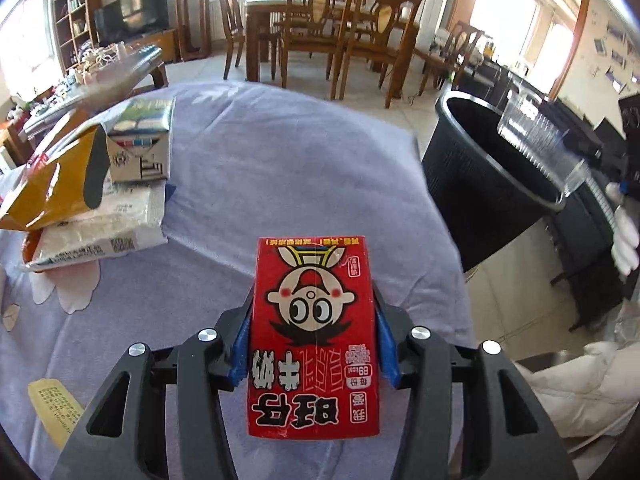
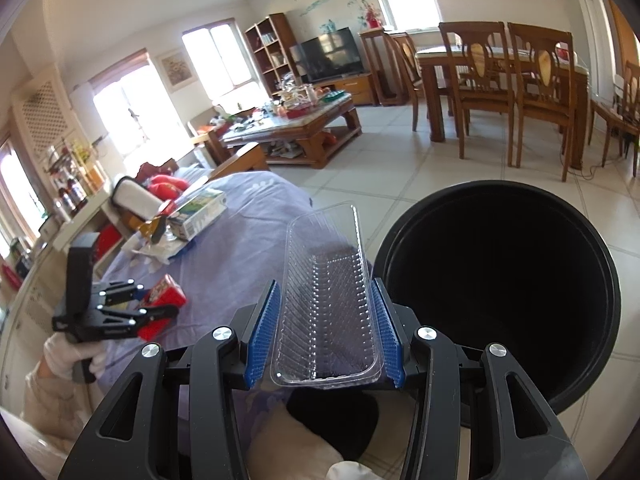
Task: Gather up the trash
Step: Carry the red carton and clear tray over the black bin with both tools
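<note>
A red milk carton [image 1: 314, 320] with a cartoon face lies lengthwise between the blue pads of my left gripper [image 1: 314, 304], which press on its two sides over the purple tablecloth [image 1: 260, 160]. The right wrist view shows that same gripper [image 2: 156, 308] on the carton [image 2: 164, 294] at the left. My right gripper [image 2: 326, 292] is shut on a clear ribbed plastic tray [image 2: 328, 300], held beside the open mouth of a black bin [image 2: 500, 280]. In the left wrist view the tray [image 1: 536, 140] hangs over the rim of the bin [image 1: 480, 184].
More trash lies at the table's far left: a yellow-brown torn packet [image 1: 52, 188], a green-and-white carton [image 1: 140, 144] and a white wrapper [image 1: 100, 232]. A yellow slip [image 1: 52, 404] lies near the front. A coffee table [image 2: 296, 128] and dining chairs [image 2: 500, 80] stand beyond.
</note>
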Demonstrator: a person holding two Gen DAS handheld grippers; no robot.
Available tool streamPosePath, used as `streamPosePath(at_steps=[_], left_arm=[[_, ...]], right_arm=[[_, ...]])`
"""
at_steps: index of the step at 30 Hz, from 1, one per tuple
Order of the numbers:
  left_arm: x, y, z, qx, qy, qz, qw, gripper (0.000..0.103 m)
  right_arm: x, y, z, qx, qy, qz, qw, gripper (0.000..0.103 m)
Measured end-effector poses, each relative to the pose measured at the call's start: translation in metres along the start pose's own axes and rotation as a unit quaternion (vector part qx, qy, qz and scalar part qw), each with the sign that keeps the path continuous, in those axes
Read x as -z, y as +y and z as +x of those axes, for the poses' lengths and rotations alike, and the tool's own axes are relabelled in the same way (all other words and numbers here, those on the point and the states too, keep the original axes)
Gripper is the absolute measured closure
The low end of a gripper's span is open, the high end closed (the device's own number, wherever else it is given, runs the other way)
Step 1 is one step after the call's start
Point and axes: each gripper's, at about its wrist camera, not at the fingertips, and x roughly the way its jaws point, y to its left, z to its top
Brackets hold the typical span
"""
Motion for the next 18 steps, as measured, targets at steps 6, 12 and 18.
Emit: streamPosePath(at_steps=[6, 12, 18], left_arm=[[-0.025, -0.03, -0.011, 0.042, -0.05, 0.002, 0.9978, 0.054], [-0.067, -0.09, -0.001, 0.127, -0.092, 0.019, 0.9874, 0.054], [-0.115, -0.153, 0.042, 0.212, -0.088, 0.025, 0.9731, 0.054]], right_arm=[[-0.001, -0.016, -0.006, 0.018, -0.014, 0.017, 1.0, 0.057], [0.002, -0.048, -0.017, 0.059, -0.024, 0.043, 0.997, 0.057], [0.015, -0.087, -0.016, 0.103, -0.007, 0.064, 0.993, 0.057]])
